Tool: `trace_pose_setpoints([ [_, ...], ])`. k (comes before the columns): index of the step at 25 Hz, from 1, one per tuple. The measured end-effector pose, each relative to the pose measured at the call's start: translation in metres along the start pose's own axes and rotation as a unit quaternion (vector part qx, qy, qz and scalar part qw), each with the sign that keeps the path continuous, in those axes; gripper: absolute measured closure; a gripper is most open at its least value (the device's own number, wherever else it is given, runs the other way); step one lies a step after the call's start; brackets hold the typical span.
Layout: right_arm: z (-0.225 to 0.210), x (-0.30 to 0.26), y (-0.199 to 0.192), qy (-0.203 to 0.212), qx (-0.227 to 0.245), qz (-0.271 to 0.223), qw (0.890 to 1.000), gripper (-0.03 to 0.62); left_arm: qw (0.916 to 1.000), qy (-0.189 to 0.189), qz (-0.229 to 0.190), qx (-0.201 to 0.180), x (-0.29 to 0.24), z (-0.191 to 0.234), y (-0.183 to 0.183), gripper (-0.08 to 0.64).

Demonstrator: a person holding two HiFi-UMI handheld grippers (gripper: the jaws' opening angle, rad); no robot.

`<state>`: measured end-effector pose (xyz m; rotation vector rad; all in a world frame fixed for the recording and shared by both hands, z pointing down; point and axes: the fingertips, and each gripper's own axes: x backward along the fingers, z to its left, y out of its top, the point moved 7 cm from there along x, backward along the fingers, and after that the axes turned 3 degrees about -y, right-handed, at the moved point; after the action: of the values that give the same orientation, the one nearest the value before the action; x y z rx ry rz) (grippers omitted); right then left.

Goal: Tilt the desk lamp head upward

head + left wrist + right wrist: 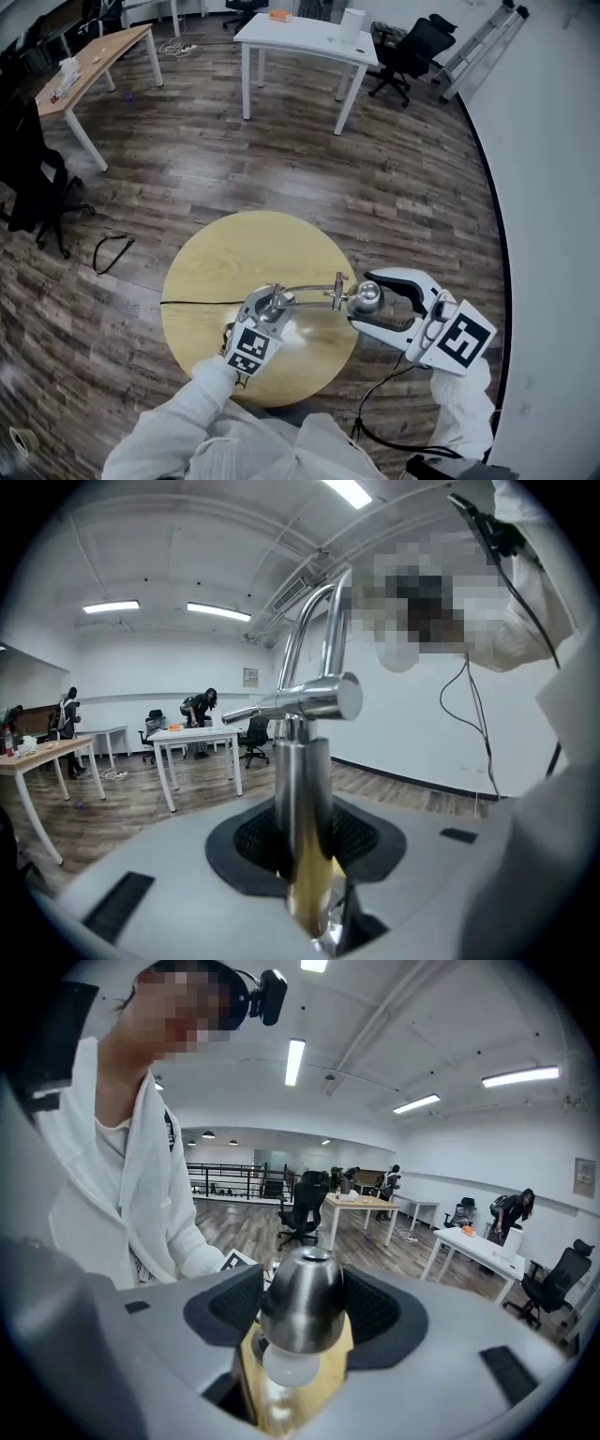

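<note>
While the left tool (274,302) pinches the polished steel lamp post (302,799), the right tool (371,303) gripping the egg-shaped steel head (302,1309) should lift gently.

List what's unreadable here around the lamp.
Black cord: head view, its lamp end runs under the left gripper.
Lamp arm: right gripper view, hidden behind the lamp head.
Bulb: right gripper view, lit or not unclear.
Items on the far white table: head view, too small.
</note>
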<state>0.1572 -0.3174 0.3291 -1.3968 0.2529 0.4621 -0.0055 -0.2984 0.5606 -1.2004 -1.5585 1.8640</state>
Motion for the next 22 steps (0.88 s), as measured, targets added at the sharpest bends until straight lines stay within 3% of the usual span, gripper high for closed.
trace_pose_setpoints([
  [13, 0.011, -0.048, 0.083, 0.041, 0.062, 0.101, 0.992, 0.311, 0.9999, -0.009, -0.003, -0.008, 0.008, 0.000, 0.003, 0.453],
  [22, 0.023, -0.087, 0.119, 0.049, 0.085, 0.157, 0.983, 0.311, 0.9996, -0.022, -0.007, -0.016, 0.016, 0.005, 0.003, 0.453],
])
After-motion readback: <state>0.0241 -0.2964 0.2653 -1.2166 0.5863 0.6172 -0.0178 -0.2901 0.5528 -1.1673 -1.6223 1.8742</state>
